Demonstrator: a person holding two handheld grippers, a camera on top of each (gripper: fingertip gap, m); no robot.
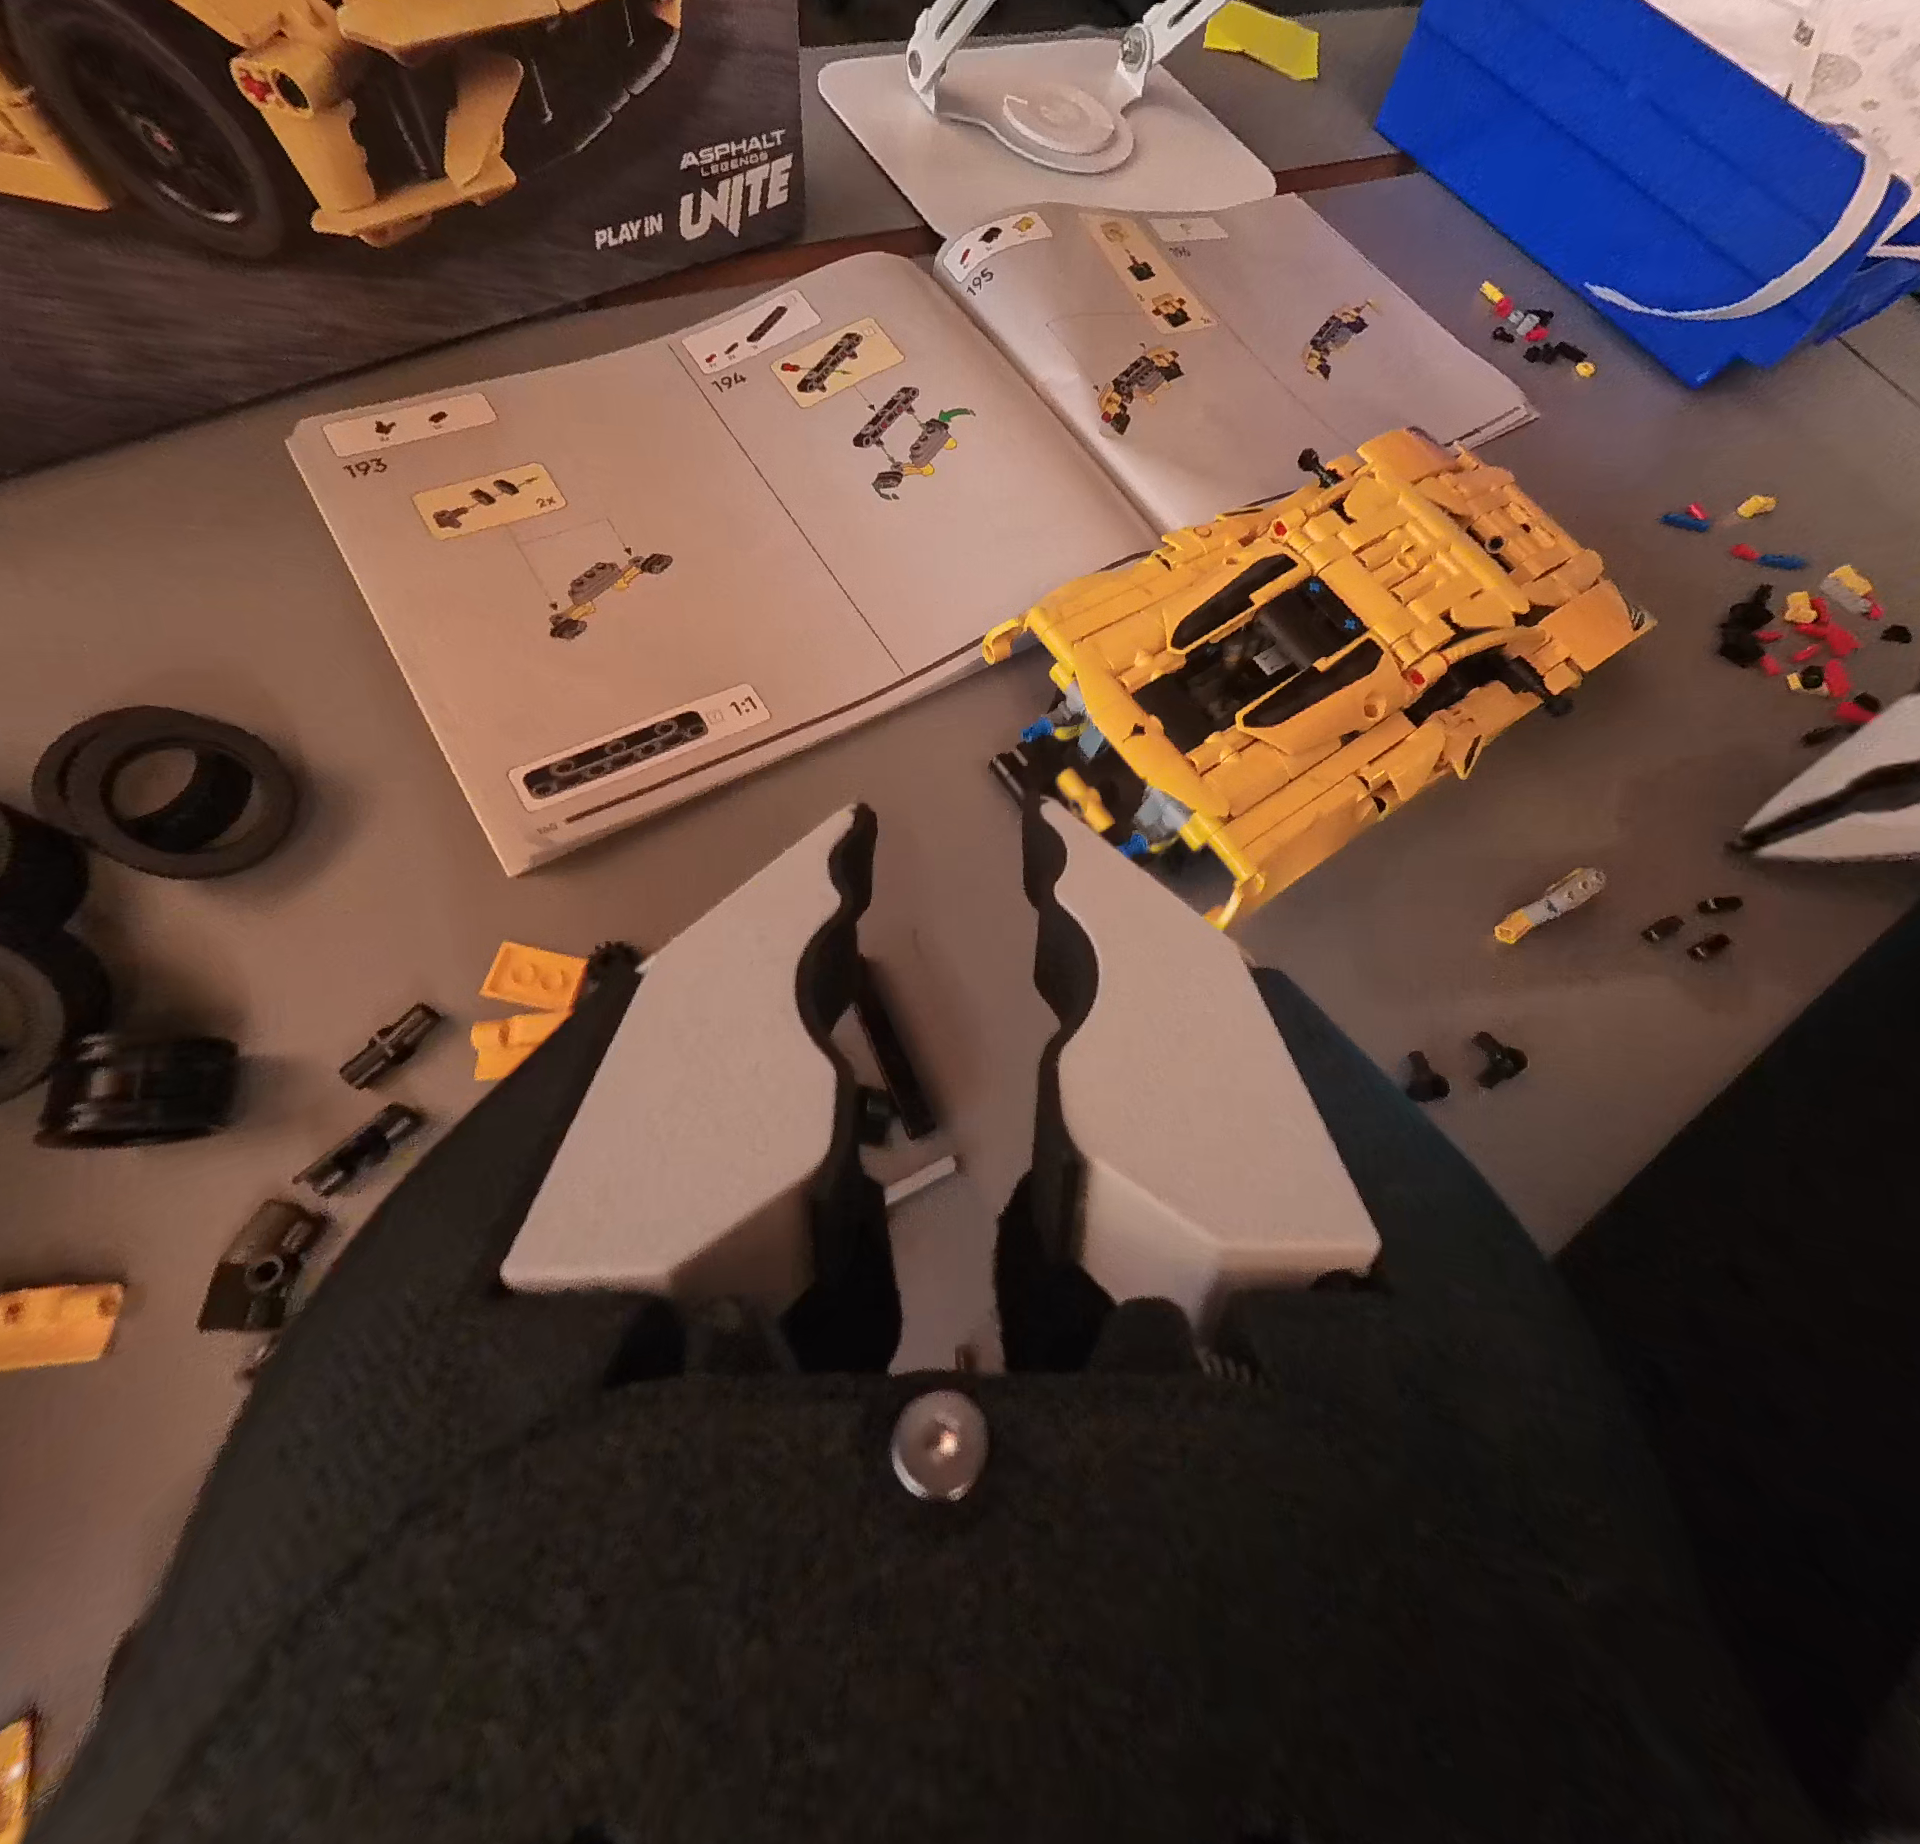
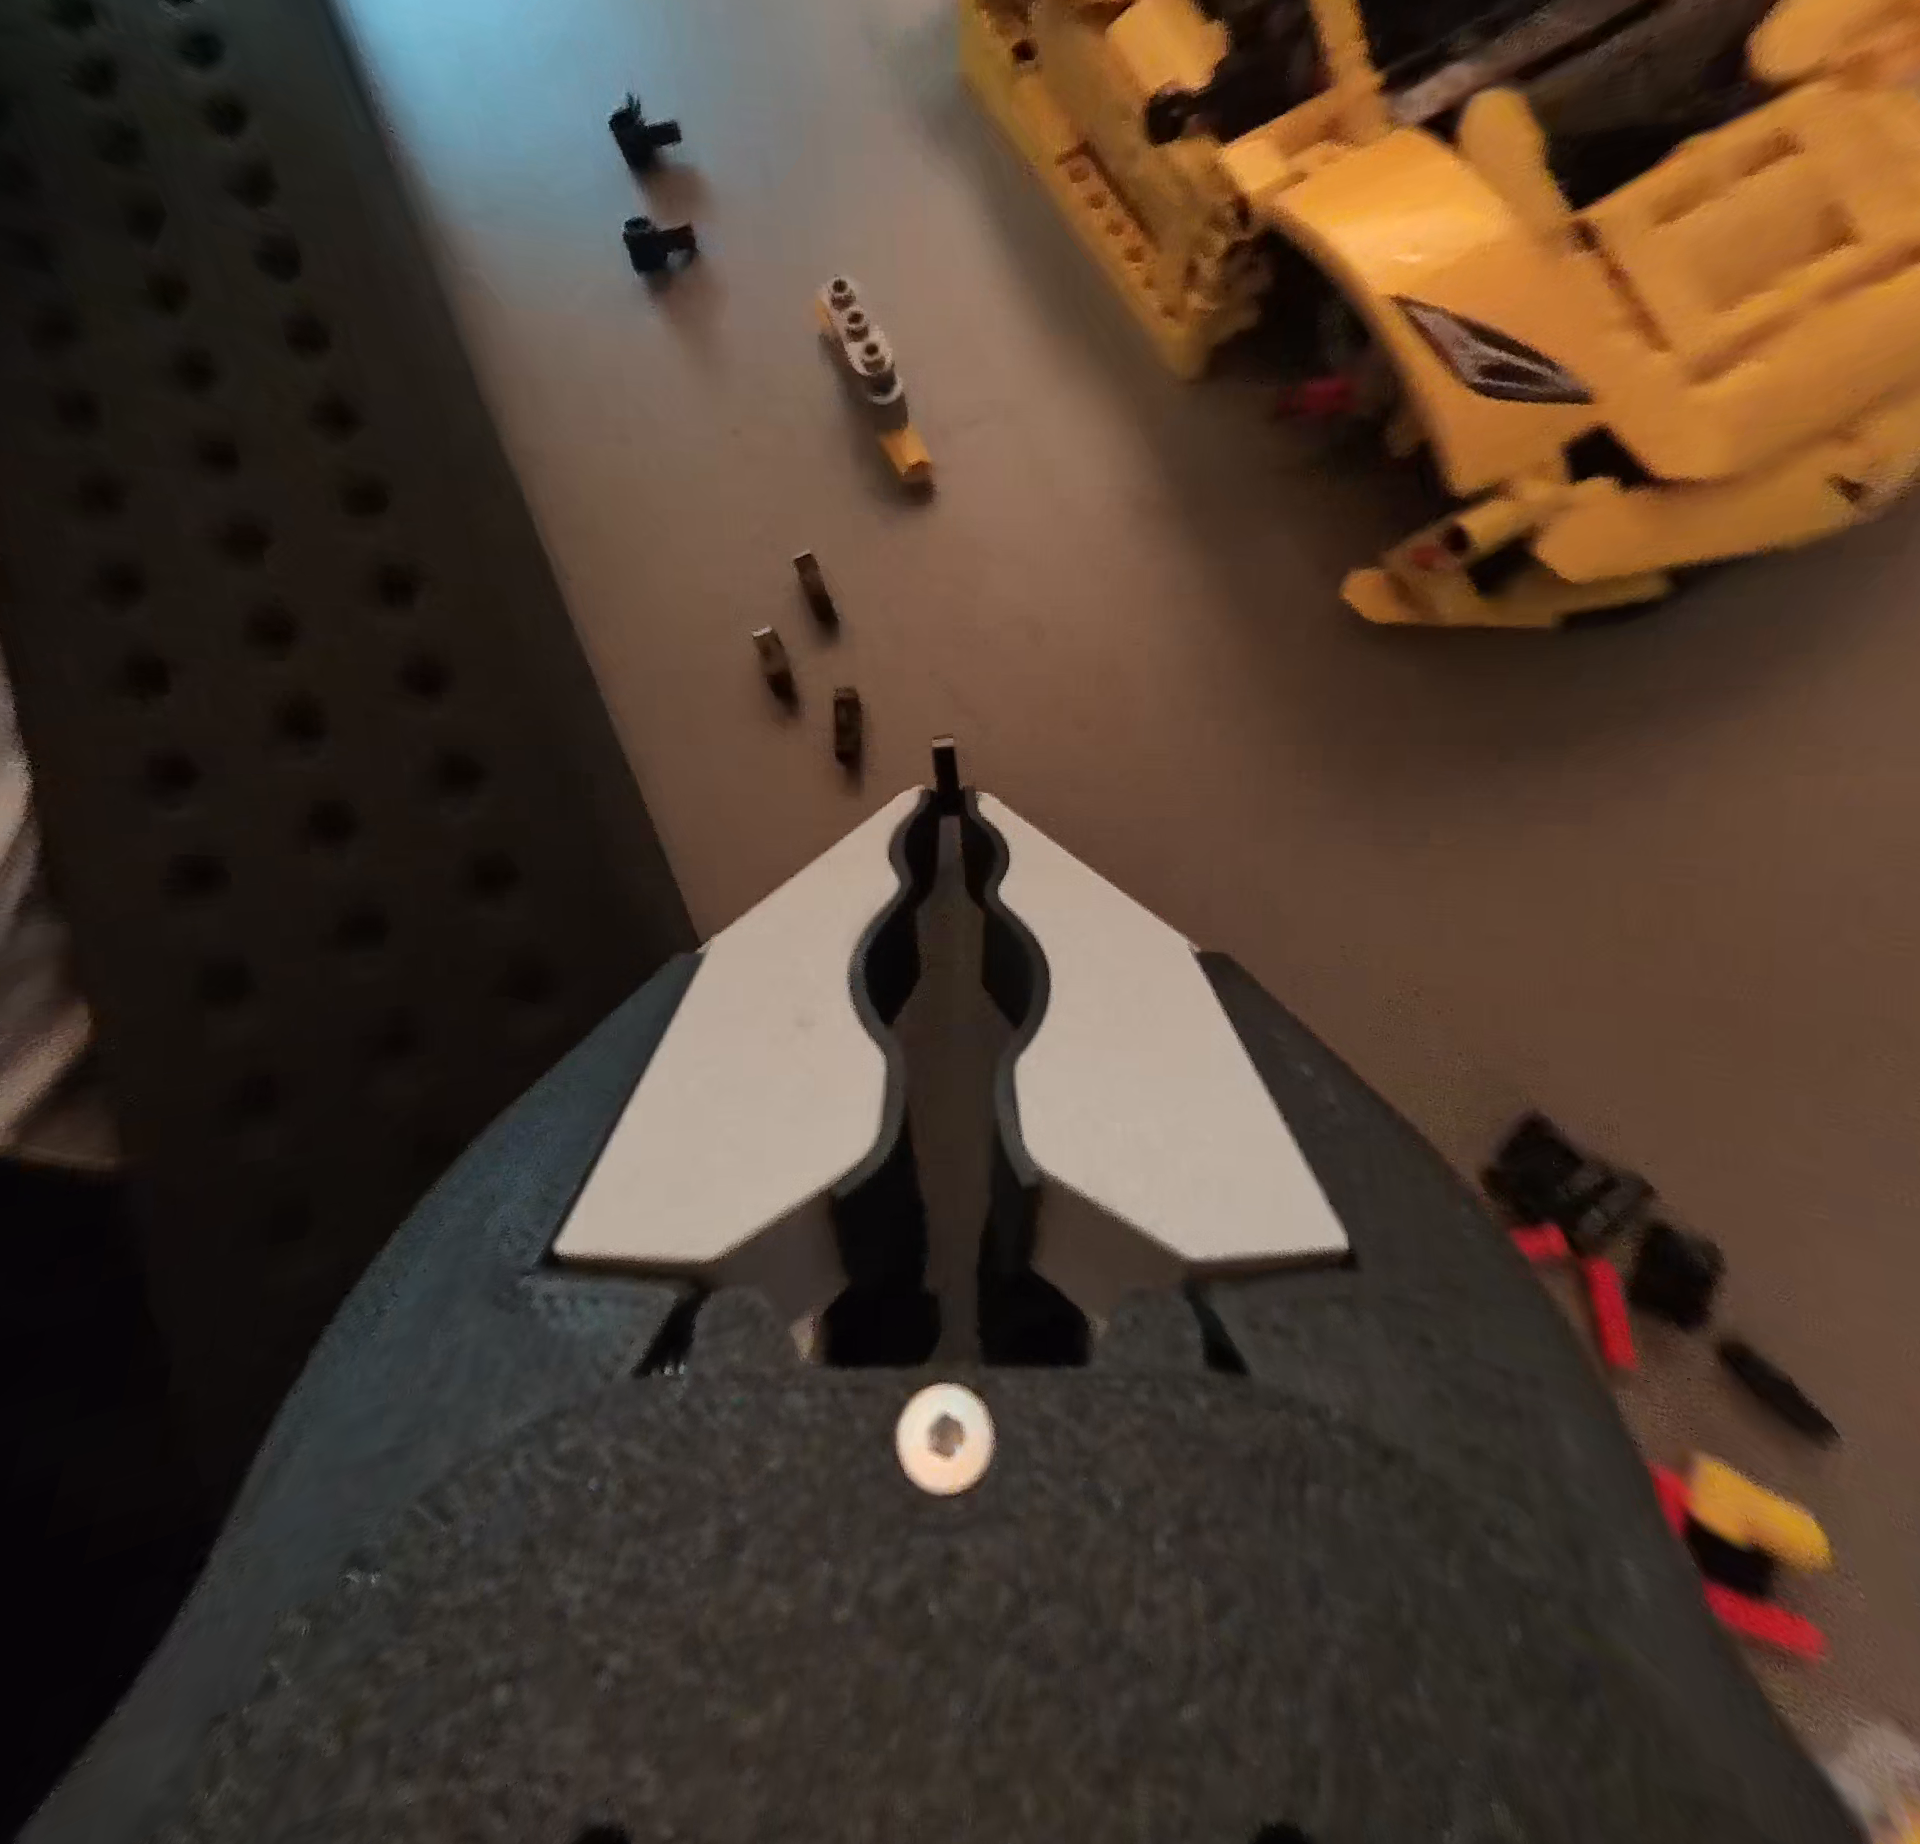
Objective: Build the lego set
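Observation:
The part-built yellow lego car (image 1: 1320, 651) lies on the grey table to the right of the open instruction booklet (image 1: 727, 547). My left gripper (image 1: 945, 828) is open and empty above the table in front of the booklet. A long black beam (image 1: 894, 1056) shows on the table between its fingers. My right gripper (image 2: 951, 802) is shut on a small black pin (image 2: 943, 768) that sticks out past the fingertips. The car (image 2: 1507, 288) is ahead and to its right. A small grey and yellow assembly (image 2: 868, 371) and three loose black pins (image 2: 816, 589) lie ahead.
The set's box (image 1: 395, 132) stands at the back left, with a white stand (image 1: 1049, 121) and a blue bin (image 1: 1621, 132) at the back right. Black tyres (image 1: 166, 792) lie left. Small loose parts (image 1: 1808, 631) lie right. A perforated dark panel (image 2: 208, 547) borders the table. Some 35 cm of space lies between my two pairs of fingers.

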